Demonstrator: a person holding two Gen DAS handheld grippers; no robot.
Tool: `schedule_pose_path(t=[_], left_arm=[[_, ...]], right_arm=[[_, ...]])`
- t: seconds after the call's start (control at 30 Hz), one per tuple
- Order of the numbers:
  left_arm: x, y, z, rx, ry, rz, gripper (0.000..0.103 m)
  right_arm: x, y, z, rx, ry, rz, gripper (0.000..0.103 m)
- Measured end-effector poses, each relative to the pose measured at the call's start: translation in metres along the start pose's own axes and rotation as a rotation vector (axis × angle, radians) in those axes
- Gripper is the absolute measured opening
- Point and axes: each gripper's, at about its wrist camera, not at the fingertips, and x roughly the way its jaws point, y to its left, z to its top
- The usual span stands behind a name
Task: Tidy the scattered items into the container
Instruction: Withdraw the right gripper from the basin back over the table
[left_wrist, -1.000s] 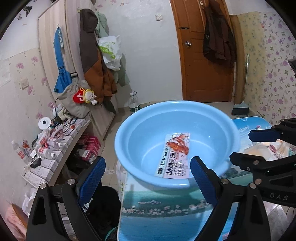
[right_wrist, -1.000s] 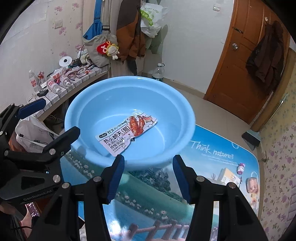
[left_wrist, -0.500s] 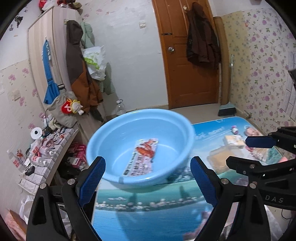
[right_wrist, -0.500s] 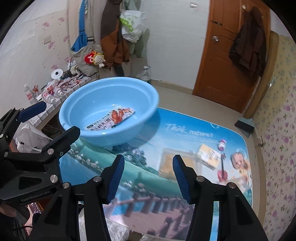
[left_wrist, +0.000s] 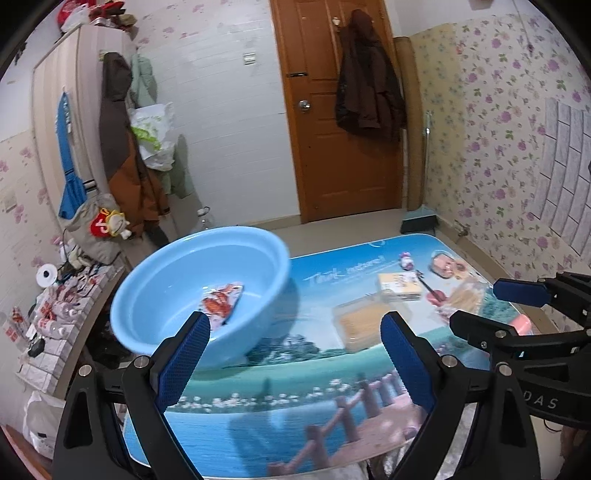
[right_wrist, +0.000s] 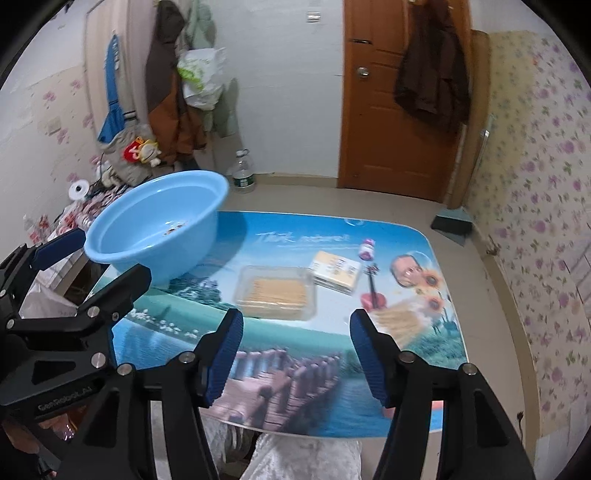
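A light blue basin (left_wrist: 173, 291) (right_wrist: 147, 229) stands on the far left corner of the table with a snack packet (left_wrist: 221, 301) lying inside it. A clear plastic box of yellow biscuits (right_wrist: 276, 291) (left_wrist: 360, 321) and a yellow flat box (right_wrist: 335, 271) (left_wrist: 399, 286) lie on the table to its right. My left gripper (left_wrist: 293, 365) is open and empty, above the table's near side. My right gripper (right_wrist: 295, 360) is open and empty, just short of the clear box.
The table (right_wrist: 280, 369) has a printed blue landscape cover and a rounded edge. A cluttered white shelf (left_wrist: 55, 314) stands to the left. A water bottle (right_wrist: 242, 177) is on the floor, with a wooden door (right_wrist: 399, 99) behind. A pink thing (left_wrist: 519, 325) lies at the right edge.
Both grippers have pulled back and away from the basin toward the table's near side and turned right. The clear box and yellow box have come into view.
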Motion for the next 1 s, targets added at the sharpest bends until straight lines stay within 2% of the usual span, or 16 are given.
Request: schedule_pose_path(t=[0.3, 0.5, 0.77, 1.0], left_arm=[[0.004, -0.021, -0.005, 0.007, 0.015, -0.029, 0.095], [0.008, -0.029, -0.006, 0.009, 0.015, -0.041, 0.095], [0.017, -0.034, -0.008, 0.006, 0.035, -0.046, 0.096], [0.026, -0.035, -0.009, -0.003, 0.051, -0.048, 0.096]], right_arm=[[0.000, -0.026, -0.021, 0.066, -0.002, -0.019, 0.062], [0.005, -0.032, -0.031, 0.074, 0.016, -0.032, 0.067], [0.008, -0.040, -0.035, 0.072, 0.019, -0.046, 0.075], [0.014, -0.057, -0.039, 0.102, 0.025, -0.060, 0.075]])
